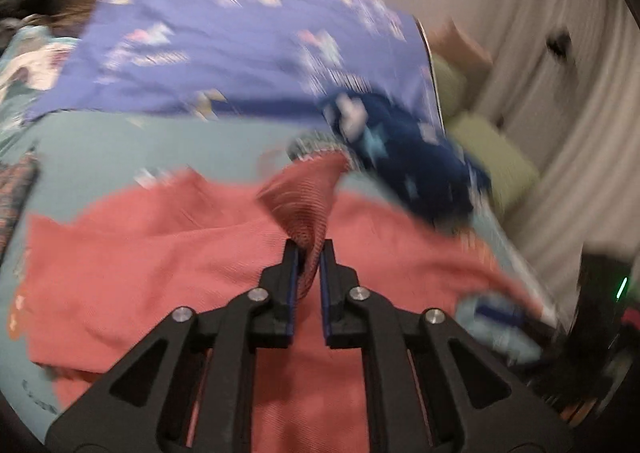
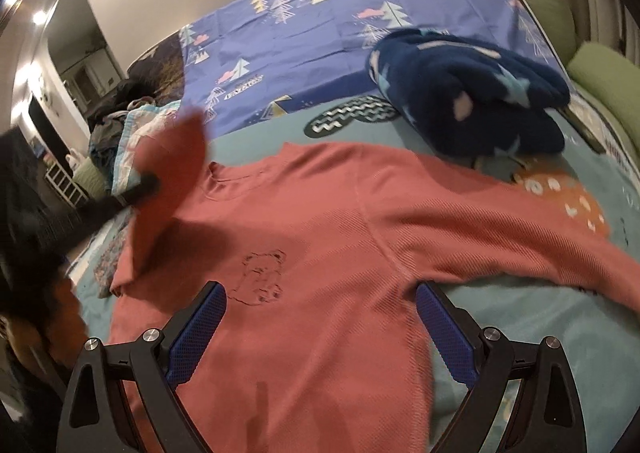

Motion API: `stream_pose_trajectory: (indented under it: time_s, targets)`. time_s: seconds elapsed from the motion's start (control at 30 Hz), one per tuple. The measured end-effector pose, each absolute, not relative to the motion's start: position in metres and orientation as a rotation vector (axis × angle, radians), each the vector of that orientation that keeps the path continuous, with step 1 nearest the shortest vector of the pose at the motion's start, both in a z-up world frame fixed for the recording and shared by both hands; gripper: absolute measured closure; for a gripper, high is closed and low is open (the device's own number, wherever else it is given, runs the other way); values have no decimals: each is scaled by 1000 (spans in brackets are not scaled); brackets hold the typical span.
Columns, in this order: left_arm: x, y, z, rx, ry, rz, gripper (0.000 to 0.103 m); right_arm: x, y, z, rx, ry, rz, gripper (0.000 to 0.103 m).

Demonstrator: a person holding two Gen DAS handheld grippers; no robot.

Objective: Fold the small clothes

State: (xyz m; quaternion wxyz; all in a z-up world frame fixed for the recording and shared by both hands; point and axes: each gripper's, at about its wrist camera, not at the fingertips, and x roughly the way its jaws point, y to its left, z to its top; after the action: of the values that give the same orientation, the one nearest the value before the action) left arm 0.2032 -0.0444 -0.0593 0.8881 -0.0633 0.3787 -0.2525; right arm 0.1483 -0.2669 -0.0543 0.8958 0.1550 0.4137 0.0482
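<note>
The coral-red top (image 2: 320, 273) lay front-up on the bed (image 2: 540, 333), bear outline on the chest, neckline toward the far side and hem toward the right tool (image 2: 320, 329). Its long axis ran away from that tool, with one sleeve (image 2: 520, 245) stretched flat out to the right across the teal cover.

And there was the left tool (image 1: 309, 253), clenched on the other sleeve (image 1: 308, 197)! In the left wrist view the ribbed cloth was pinched between the blue pads and rose up past the tips in a cone. From the right wrist view that same sleeve stood lifted above the top's left shoulder, clear of the bed.

The right tool was spread wide, holding nothing, hovering over the lower chest with the body of the top between and beyond its fingers.

So the move, as I judged it, turned on this: the lifted sleeve sat to the left of the body, and the fold line ran along the top's length, so the left tool had to carry it rightward across the chest. The flat sleeve lay nearer the right tool.

A dark blue star blanket (image 2: 472, 93) was bunched just beyond the right shoulder.
</note>
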Motion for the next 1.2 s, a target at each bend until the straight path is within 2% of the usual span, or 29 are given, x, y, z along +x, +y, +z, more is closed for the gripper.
stream_pose_trajectory:
  time_s: [0.03, 0.1, 0.17, 0.23, 0.3, 0.5, 0.6, 0.8, 0.83, 0.87, 0.9, 0.93, 1.1, 1.2]
  targets:
    - [197, -52, -62, -110, 801, -541, 78, 149, -269, -55, 331, 864, 104, 5]
    - [187, -55, -65, -81, 813, -564, 68, 150, -273, -59, 355, 882, 126, 5]
    - [178, -38, -61, -97, 794, -546, 53, 152, -274, -62, 381, 896, 163, 5]
    - [172, -11, -53, -137, 758, -499, 46, 154, -272, -63, 410, 902, 218, 5]
    - [166, 17, -49, -157, 724, -421, 44, 160, -267, -63, 437, 909, 287, 6]
    - [166, 77, -67, -121, 762, -189, 43, 203, -247, -81, 504, 999, 449, 25]
    - [164, 96, -79, -116, 778, -111, 43, 228, -239, -100, 549, 1073, 475, 25]
    - [168, 130, -86, -188, 776, -24, 43, 266, -228, -115, 652, 1072, 525, 25]
    - [170, 132, -86, -199, 774, -23, 43, 269, -224, -113, 643, 1073, 521, 38]
    - [171, 134, -84, -209, 770, -22, 43, 271, -222, -112, 630, 1077, 521, 79]
    - [173, 135, -83, -216, 765, -18, 43, 274, -220, -112, 622, 1093, 528, 102]
    - [174, 136, -82, -217, 762, -16, 42, 273, -223, -110, 650, 1094, 527, 99]
    - [178, 134, -76, -211, 741, -34, 42, 256, -247, -74, 633, 942, 486, 99]
    - [181, 128, -74, -194, 734, -50, 38, 247, -262, -59, 594, 903, 450, 99]
